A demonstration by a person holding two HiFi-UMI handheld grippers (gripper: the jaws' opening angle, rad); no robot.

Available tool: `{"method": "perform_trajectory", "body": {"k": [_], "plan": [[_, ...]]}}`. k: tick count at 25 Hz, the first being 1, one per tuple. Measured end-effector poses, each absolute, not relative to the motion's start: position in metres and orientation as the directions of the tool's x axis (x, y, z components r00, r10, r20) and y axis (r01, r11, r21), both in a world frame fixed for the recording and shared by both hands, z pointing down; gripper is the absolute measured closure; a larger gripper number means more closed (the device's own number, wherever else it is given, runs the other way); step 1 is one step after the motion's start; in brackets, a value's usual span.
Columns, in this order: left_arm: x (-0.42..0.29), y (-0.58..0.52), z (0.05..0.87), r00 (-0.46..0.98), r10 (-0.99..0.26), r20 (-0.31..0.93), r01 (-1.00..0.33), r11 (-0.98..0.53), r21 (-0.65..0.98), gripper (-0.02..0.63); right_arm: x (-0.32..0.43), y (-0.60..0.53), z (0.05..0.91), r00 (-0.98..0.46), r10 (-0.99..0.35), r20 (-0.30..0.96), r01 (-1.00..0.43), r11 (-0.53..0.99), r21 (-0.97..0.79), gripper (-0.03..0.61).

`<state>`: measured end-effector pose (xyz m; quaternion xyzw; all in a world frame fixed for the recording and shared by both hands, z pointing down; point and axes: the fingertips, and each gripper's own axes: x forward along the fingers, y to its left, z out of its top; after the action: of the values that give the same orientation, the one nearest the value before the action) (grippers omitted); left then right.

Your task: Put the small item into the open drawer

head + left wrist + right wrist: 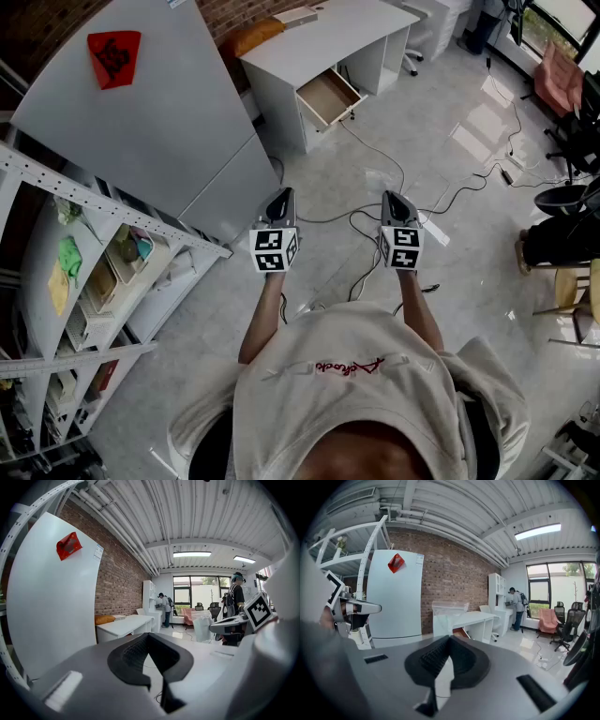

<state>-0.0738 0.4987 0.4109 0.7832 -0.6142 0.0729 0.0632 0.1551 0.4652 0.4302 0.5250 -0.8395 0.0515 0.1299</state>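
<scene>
Drawer (328, 96) stands pulled out from under the front edge of the white desk (323, 36), wooden inside bare as far as the head view shows; no small item can be picked out in it, on the desk top, or on the floor (450, 178) between. Task reads as barely begun: item not found or gripped, the walk to the desk and the drop into the drawer both left to do. Left gripper (282, 195) and right gripper (395, 197) are held side by side in front of the person's chest, well apart from the desk, forearms extended, both pointing ahead and slightly downward toward the drawer. Each gripper view shows its jaws brought together at the tips with nothing between them. Loose cables (370, 225) cross the floor just ahead of the grippers, a trip risk on the approach. White fridge (159, 122) and shelving rack (94, 202) sit to the left.
</scene>
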Motion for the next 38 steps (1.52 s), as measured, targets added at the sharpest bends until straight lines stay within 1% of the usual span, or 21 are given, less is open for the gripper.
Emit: {"method": "perform_trajectory", "body": {"k": [12,21,25,32,38], "plan": [[-0.032,0.498,0.414,0.226,-0.954,0.197,-0.973,-0.23,0.003,0.604,0.184,0.468,0.433,-0.457,-0.847,0.273,-0.871,0.488,0.054,0.566],[0.008,0.494,0.419,0.195,-0.961,0.196,-0.98,-0.198,0.002,0.604,0.214,0.464,0.441,-0.499,-0.821,0.278,-0.846,0.531,0.05,0.566],[0.019,0.496,0.427,0.187,-0.958,0.216,-0.982,-0.189,0.01,0.604,0.22,0.46,0.444,-0.511,-0.813,0.279,-0.839,0.542,0.043,0.566],[0.033,0.48,0.432,0.214,-0.95,0.228,-0.976,-0.218,0.007,0.604,0.224,0.449,0.45,-0.516,-0.81,0.277,-0.839,0.543,0.026,0.566],[0.029,0.45,0.441,0.228,-0.947,0.226,-0.973,-0.23,0.017,0.604,0.217,0.419,0.453,-0.504,-0.817,0.279,-0.844,0.535,0.04,0.566]]}}
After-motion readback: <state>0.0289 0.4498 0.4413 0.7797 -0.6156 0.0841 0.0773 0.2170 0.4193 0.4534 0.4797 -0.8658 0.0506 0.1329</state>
